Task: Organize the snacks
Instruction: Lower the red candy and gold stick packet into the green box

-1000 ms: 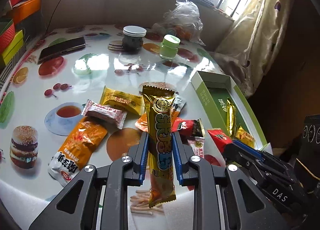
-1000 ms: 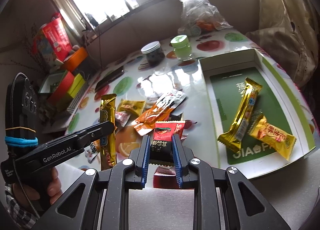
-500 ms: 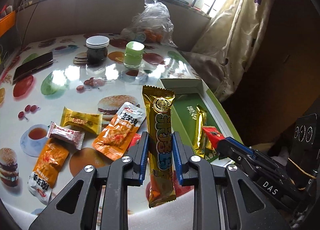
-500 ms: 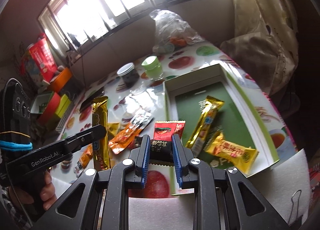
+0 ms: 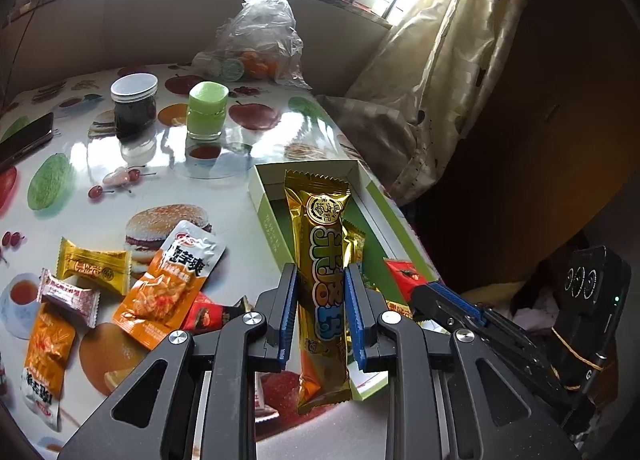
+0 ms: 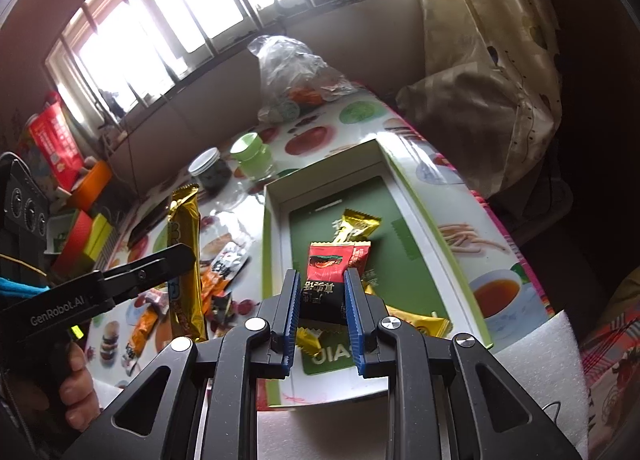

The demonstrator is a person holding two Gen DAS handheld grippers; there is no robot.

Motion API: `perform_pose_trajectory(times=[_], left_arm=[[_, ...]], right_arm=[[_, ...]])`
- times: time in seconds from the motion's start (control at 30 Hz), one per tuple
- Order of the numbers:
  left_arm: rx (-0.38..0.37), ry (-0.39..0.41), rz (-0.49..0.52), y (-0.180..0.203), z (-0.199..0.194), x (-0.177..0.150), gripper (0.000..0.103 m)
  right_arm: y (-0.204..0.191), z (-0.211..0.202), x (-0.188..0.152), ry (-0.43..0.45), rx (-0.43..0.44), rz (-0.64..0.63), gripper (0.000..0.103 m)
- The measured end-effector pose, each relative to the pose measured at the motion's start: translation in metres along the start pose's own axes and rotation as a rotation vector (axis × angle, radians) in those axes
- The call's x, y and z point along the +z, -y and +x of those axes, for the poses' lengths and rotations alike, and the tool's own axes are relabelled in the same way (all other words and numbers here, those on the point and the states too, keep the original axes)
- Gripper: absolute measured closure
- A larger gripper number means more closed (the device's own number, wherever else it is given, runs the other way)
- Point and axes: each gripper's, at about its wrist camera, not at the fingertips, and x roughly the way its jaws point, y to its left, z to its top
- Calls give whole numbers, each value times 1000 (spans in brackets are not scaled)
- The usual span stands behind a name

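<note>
Over the box: both tongs hang above the green-and-white box at the near corner of the bench, each carrying a snack.
Left tongs: the left tongs are clamped narrow on a long gold snack bar, held upright around its middle, with its top over the box's far end and its tail dangling below the pads.
Right tongs: the right tongs are pinched tight on a red-and-black packet by its dark lower half, the red top standing free over the box floor.
Already in the box: another gold bar and a yellow packet lie on the green floor, partly under the held packet as I see it.
Still on the bench: an orange pouch, a yellow candy, a pink-white wrapped candy and a second orange pouch wait to the left of the box.
Risk, crowding: the two tongs sit close side by side; releasing together could, I think, knock one snack against the other tool or flick it past the rim.
Risk, long bar: gripped mid-length and upright, it may land on end and lean on the box wall or tip out onto the bench.
Risk, slick wrapper: the foil looks slippery, so a tilt could let it slide early.
Risk, near edge: the box stands by the bench's edge; a nudge from a descending tool might push it off.
</note>
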Motion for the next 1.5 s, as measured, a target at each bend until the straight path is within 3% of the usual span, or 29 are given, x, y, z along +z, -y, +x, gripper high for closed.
perform_pose_trajectory(times=[0.23,0.8,1.27,1.5], left_arm=[[-30,-22,2,11,19,11,79],[-23,-105,20,22,68,14,79],[-19,-165,9,24,91,7,79],[-13,-183,5,23,97,4,79]], right_arm=[[14,8,0,-12,-36,12,82],[26,31,-4,-27,-148,-47,82],[32,39,-7,-48,-145,-44,82],[32,39,-9,-51,-133,-35,76]])
